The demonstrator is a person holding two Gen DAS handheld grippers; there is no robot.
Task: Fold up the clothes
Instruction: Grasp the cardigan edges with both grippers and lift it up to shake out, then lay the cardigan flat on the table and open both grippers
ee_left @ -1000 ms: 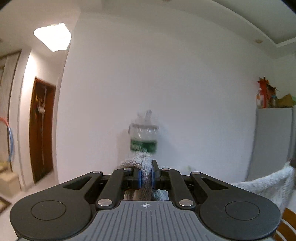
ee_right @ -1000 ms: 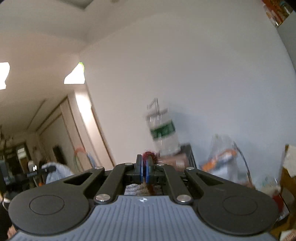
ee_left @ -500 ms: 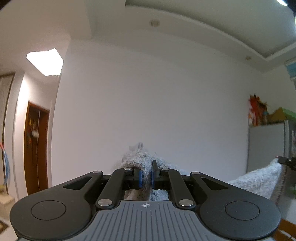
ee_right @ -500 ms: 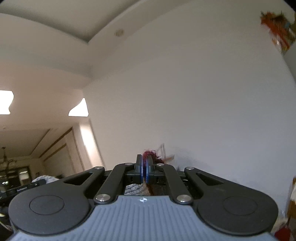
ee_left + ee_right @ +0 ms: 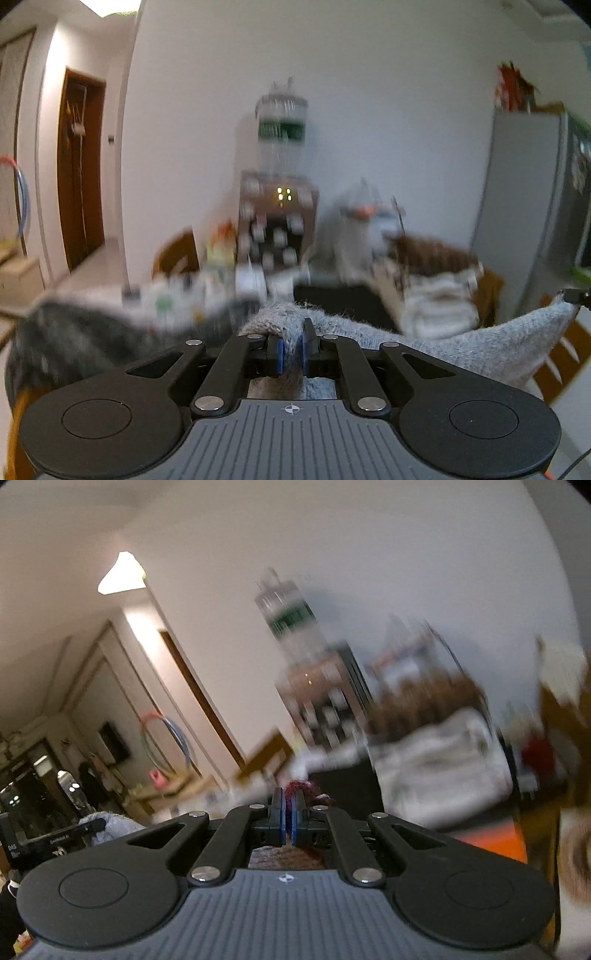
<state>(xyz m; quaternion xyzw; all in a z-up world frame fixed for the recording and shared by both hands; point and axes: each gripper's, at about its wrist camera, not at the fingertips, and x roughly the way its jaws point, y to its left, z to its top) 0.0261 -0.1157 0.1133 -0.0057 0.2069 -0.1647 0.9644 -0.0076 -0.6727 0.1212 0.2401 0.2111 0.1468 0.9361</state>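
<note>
Left gripper (image 5: 291,349) fingers clamp a fold of the grey fuzzy knit garment (image 5: 461,345), which stretches rightward. Right gripper (image 5: 288,819) fingers pinched tight on its dark-red knit edge (image 5: 301,786).

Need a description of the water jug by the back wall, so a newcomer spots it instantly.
Start at the white back wall, then drop to the dark, spotted dispenser standing against its middle. The jug sits on top: clear, blurred, with a green label band, the tallest thing among the clutter there.
</note>
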